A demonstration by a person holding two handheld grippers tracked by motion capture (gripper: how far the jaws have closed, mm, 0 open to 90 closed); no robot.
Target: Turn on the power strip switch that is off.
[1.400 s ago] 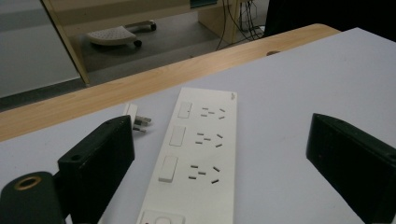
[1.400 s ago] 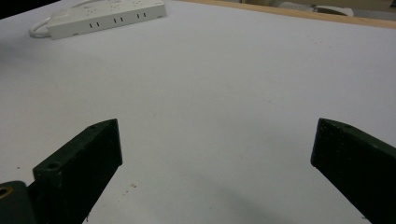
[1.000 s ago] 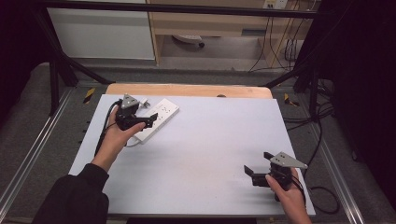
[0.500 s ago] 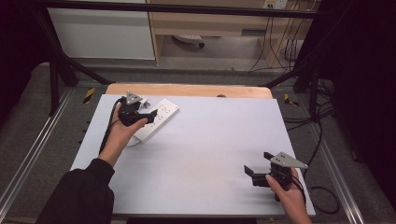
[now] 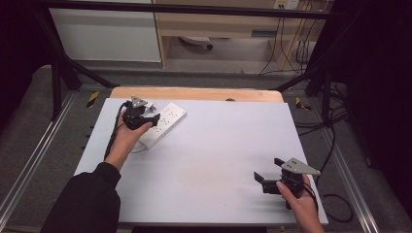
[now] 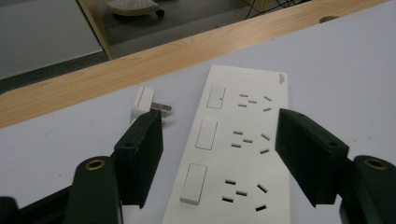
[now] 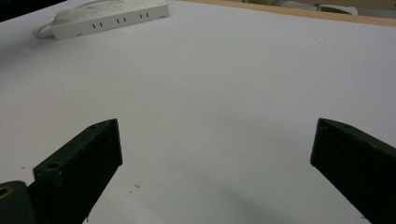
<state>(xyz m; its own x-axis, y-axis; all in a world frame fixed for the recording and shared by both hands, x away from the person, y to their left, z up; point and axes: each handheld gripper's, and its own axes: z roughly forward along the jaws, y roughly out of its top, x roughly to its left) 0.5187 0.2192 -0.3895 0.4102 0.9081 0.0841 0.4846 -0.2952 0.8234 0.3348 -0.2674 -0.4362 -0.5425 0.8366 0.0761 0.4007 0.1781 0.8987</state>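
- The power strip point(image 5: 163, 124) is a flat white plastic slab with squared corners, lying at the far left of the table, slanted, its far end pointing right; the left gripper view shows three rocker switches in a row and three groups of dark slots beside them, with small grey print at its far corner
- A white plug point(image 6: 145, 103) with bare metal prongs lies just beside the strip on its left in that view, its prongs pointing toward the strip; a pale cord curls from the strip's near end in the high view
- The left gripper point(image 5: 144, 119), matt black with brass-coloured screw holes, hangs over the strip; its jaws have just been closing and stand part-way apart, straddling the strip's width, pads not pressing on it
- The right gripper point(image 5: 269, 173) sits at the near right of the table, well apart from the strip; its blocky black jaws stand wide with bare table between them
- The table point(image 5: 218, 145) has a smooth, pale grey-white top, faintly speckled in the right gripper view; a light wooden strip point(image 5: 194, 93) runs along its far edge
- Beyond lie a grey floor, a white cabinet, wooden furniture and hanging black cables; dark frame bars cross overhead
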